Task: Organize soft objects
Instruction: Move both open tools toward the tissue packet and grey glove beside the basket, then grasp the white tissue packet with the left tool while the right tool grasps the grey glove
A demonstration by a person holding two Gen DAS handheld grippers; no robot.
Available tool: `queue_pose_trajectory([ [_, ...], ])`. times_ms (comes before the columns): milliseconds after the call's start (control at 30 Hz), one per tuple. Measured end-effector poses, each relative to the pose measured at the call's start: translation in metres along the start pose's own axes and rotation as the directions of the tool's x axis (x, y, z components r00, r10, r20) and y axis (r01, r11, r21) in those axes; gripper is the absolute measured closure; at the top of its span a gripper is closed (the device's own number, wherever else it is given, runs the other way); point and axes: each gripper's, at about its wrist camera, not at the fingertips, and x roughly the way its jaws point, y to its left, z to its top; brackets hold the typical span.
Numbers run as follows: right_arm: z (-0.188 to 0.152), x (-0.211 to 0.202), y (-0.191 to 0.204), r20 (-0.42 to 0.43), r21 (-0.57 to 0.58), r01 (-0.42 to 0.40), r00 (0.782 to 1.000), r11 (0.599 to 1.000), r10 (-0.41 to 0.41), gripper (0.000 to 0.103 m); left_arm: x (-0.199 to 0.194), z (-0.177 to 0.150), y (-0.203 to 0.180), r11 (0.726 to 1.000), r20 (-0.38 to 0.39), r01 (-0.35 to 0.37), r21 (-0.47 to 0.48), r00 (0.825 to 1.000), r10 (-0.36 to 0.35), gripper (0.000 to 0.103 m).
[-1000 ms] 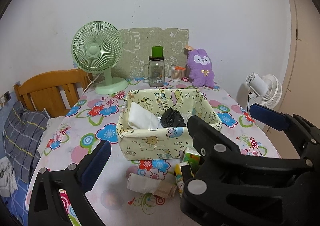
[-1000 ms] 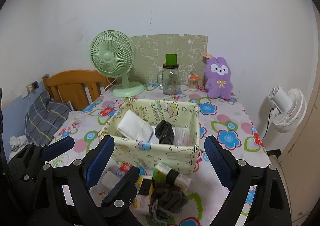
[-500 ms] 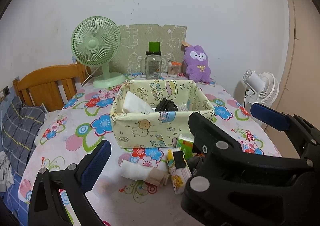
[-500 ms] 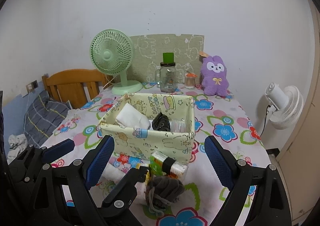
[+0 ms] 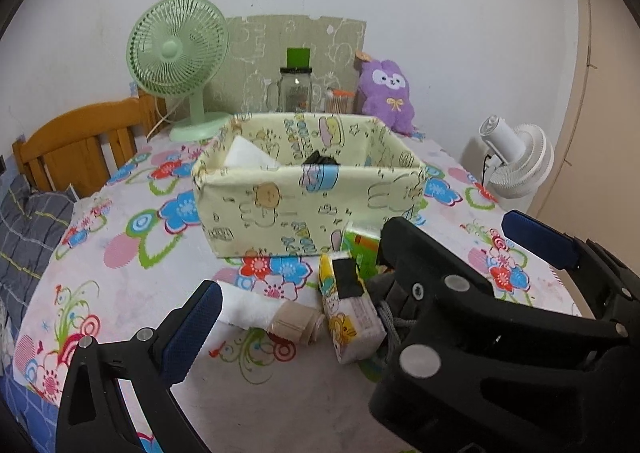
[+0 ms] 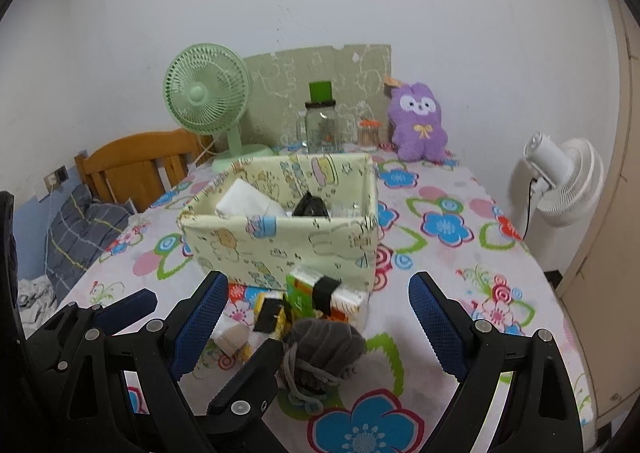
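Observation:
A pale yellow fabric basket (image 5: 304, 205) (image 6: 280, 245) stands mid-table with a white cloth (image 6: 248, 203) and a black item (image 6: 310, 205) inside. In front of it lie a white rolled towel (image 5: 248, 311), a yellow tissue pack (image 5: 350, 317), a green tissue pack (image 6: 312, 293) and a grey knitted bundle (image 6: 324, 349). My left gripper (image 5: 352, 293) is open and empty, low above these items. My right gripper (image 6: 318, 327) is open and empty, its fingers on either side of the grey bundle.
A green desk fan (image 5: 178, 57), a glass jar with green lid (image 5: 298, 87), a small orange-lidded jar (image 6: 368, 133) and a purple plush (image 6: 418, 121) line the back. A wooden bed frame (image 5: 80, 149) is at left, a white fan (image 6: 564, 177) at right.
Both grippers have come down and nearer to the table; the basket and the loose items in front of it appear larger. Both stay open and empty.

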Motion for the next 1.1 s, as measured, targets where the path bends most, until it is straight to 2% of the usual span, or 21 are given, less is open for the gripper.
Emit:
queue_pose_trajectory([
  [300, -0.014, 0.020, -0.010, -0.058, 0.030, -0.003, 0.998, 1.000, 0.004, 0.010, 0.020, -0.011, 0.002, 1.000, -0.058, -0.011, -0.017, 0.998, 0.010, 0.004],
  [467, -0.018, 0.030, -0.018, -0.086, 0.062, -0.001, 0.996, 0.998, 0.007, 0.010, 0.029, -0.011, 0.002, 1.000, -0.079, -0.013, -0.023, 0.997, 0.011, 0.014],
  [567, -0.018, 0.034, -0.022, -0.096, 0.072, 0.005, 0.995, 0.997, 0.002, 0.010, 0.033, -0.011, 0.000, 1.000, -0.088, -0.004, -0.020, 0.996, 0.002, 0.023],
  [633, -0.019, 0.038, -0.025, -0.107, 0.077, 0.012, 0.994, 0.997, -0.004, 0.010, 0.037, -0.012, -0.001, 1.000, -0.103, 0.009, -0.023, 0.995, -0.011, 0.036],
  [667, -0.020, 0.039, -0.026, -0.113, 0.081, 0.014, 0.994, 0.997, -0.005, 0.010, 0.039, -0.013, -0.001, 0.999, -0.114, 0.017, -0.029, 0.993, -0.020, 0.039],
  [700, -0.020, 0.041, -0.027, -0.118, 0.084, 0.015, 0.993, 0.996, -0.005, 0.010, 0.041, -0.013, -0.001, 0.999, -0.125, 0.028, -0.037, 0.992, -0.032, 0.050],
  [733, -0.020, 0.043, -0.028, -0.124, 0.088, 0.015, 0.992, 0.996, -0.004, 0.010, 0.043, -0.013, 0.000, 0.998, -0.133, 0.034, -0.047, 0.990, -0.040, 0.058],
  [833, -0.021, 0.046, -0.031, -0.136, 0.099, 0.017, 0.991, 0.995, -0.004, 0.010, 0.046, -0.014, 0.001, 0.997, -0.145, 0.047, -0.060, 0.988, -0.055, 0.069],
  [867, -0.022, 0.047, -0.031, -0.141, 0.101, 0.018, 0.990, 0.995, -0.004, 0.010, 0.046, -0.014, 0.001, 0.997, -0.145, 0.047, -0.059, 0.988, -0.055, 0.069],
  [933, -0.022, 0.049, -0.031, -0.148, 0.107, 0.014, 0.989, 0.994, 0.002, 0.010, 0.044, -0.015, 0.001, 0.997, -0.139, 0.045, -0.057, 0.989, -0.053, 0.077],
  [1100, -0.023, 0.052, -0.026, -0.163, 0.108, -0.002, 0.986, 0.994, 0.019, 0.012, 0.039, -0.015, 0.002, 0.999, -0.122, 0.031, -0.042, 0.992, -0.036, 0.081],
])
